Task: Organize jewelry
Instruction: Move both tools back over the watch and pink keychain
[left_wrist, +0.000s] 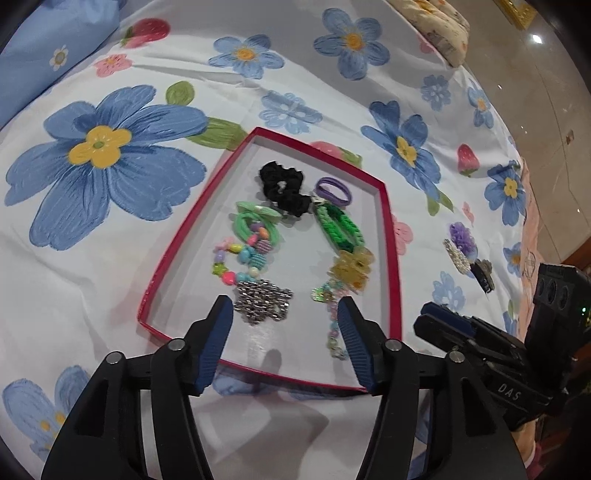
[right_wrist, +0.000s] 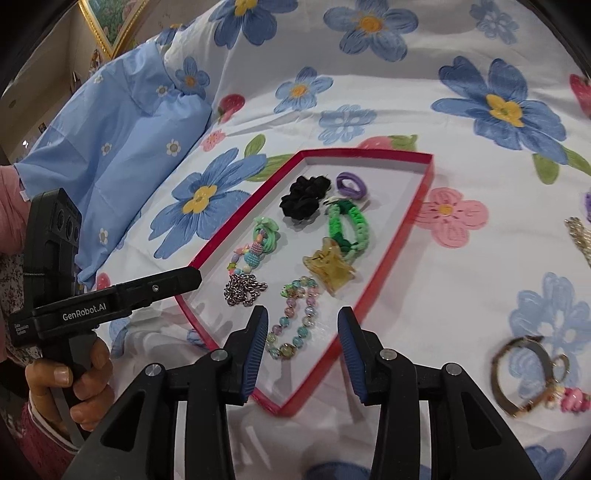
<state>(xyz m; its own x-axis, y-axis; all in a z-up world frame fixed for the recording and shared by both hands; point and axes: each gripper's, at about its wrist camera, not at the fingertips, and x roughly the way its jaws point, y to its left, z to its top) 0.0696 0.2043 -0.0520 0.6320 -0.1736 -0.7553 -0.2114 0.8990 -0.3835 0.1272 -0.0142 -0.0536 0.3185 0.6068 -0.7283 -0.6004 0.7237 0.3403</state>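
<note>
the left wrist camera sat just behind its own gripper (left_wrist: 286, 306), looking forward and steeply down along the two blue-padded fingers from close above a shallow red-rimmed cardboard tray (left_wrist: 391, 236) on a white bedsheet printed with blue flowers (left_wrist: 110, 155). the right wrist camera looked the same way past its gripper (right_wrist: 303, 317), equally near, meeting the same tray (right_wrist: 424, 184) from its right-hand side. both views shared the tray, a black fabric scrunchie (left_wrist: 282, 188) (right_wrist: 304, 197) in it, and the surrounding sheet (right_wrist: 480, 103). each view also caught the other gripper at its edge: low right in the left view, low left in the right.
</note>
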